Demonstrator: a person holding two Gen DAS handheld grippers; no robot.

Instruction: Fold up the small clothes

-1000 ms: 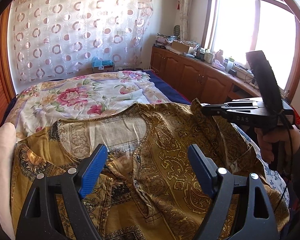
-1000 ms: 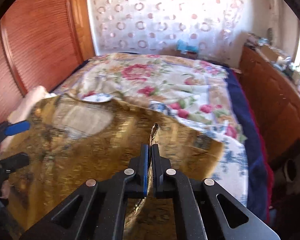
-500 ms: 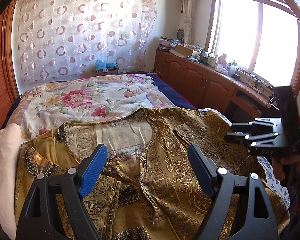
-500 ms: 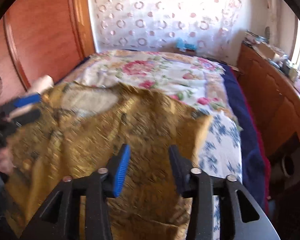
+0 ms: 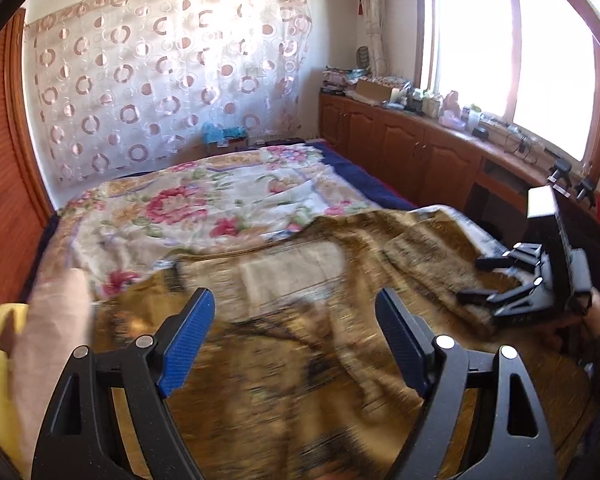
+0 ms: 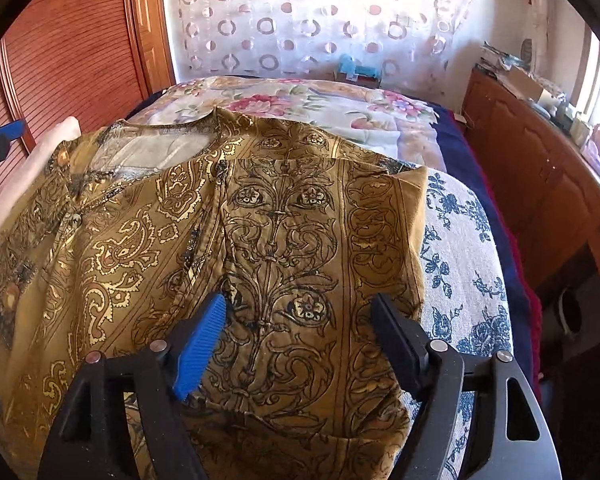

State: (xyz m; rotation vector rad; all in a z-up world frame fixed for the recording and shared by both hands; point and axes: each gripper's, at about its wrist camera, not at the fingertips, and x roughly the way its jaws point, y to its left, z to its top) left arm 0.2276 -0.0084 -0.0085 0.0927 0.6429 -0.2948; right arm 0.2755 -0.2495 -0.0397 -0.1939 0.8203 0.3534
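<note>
Right claw (image 6: 296, 340) hanging spread wide over the top (image 6: 260, 240), jaws having just been opening, nothing pinched; gold cloth lying flat beneath and between the blue pads (image 6: 200, 344), untouched. Folded sleeve edge of the top running just right of the claw, ending over a blue-flowered cloth (image 6: 464, 256). Neckline of the top lying far beyond the claw, toward the upper left, near a pale pillow (image 6: 32, 168).

Left claw (image 5: 296, 344) also standing spread, gripping nothing, hovering above the blurred front of the top (image 5: 300, 380). Neck opening lying just ahead of this claw, between its pads and the floral sheet (image 5: 204, 204). Right claw (image 5: 496, 280) showing at the top's right edge, fingers apart, low over the cloth. Pillow (image 5: 48, 344) lying against the top's left side.

Beyond the top: floral sheet covering the bed, then a circle-patterned curtain (image 5: 168, 80). Right of the top: wooden cabinets (image 5: 400, 148) under a bright window (image 5: 508, 52).
</note>
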